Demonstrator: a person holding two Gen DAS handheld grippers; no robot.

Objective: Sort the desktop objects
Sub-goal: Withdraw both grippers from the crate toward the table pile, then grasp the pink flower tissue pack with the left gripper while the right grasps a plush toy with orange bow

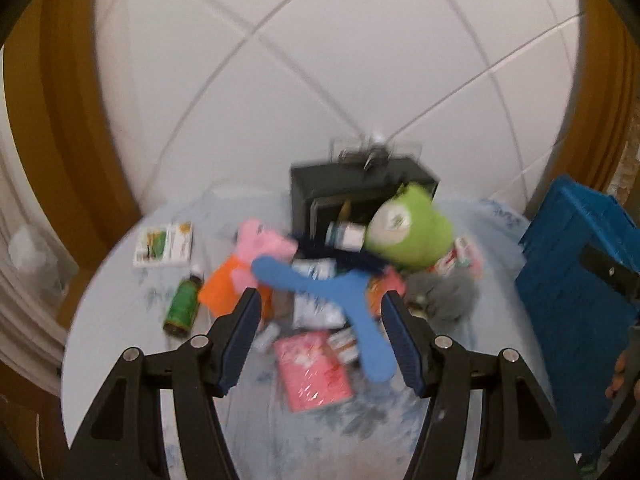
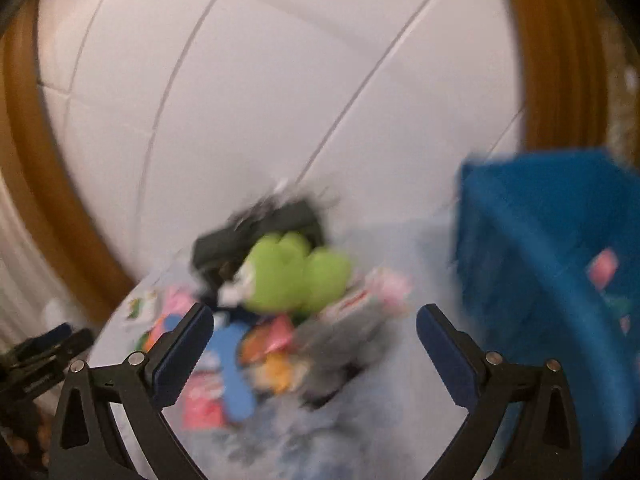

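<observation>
From the left wrist, the left gripper (image 1: 318,300) is seen with its jaws standing apart and nothing between the pads; it hangs above the near part of a round table (image 1: 104,328) covered in a pale flowered cloth. A heap of objects is piled toward the middle and far edge: a green plush toy (image 1: 412,232) leaning on a black box (image 1: 360,188) at the far edge, a blue three-armed toy (image 1: 340,296) lying across the pile, a pink packet (image 1: 312,368) nearer the near edge, a green bottle (image 1: 182,304) and a white carton (image 1: 164,244) toward the left edge. A blue crate (image 1: 576,280) stands off the right edge.

From the right wrist, much is blurred. The right gripper (image 2: 316,344) is seen wide apart and empty, aimed at the same heap, with the green plush toy (image 2: 292,272) beyond it and the blue crate (image 2: 536,264) to the right, some items already inside.

The step in hand is judged to be an approach to the pile. Next, one item must be singled out and the jaws lowered around it without neighbours being caught.
</observation>
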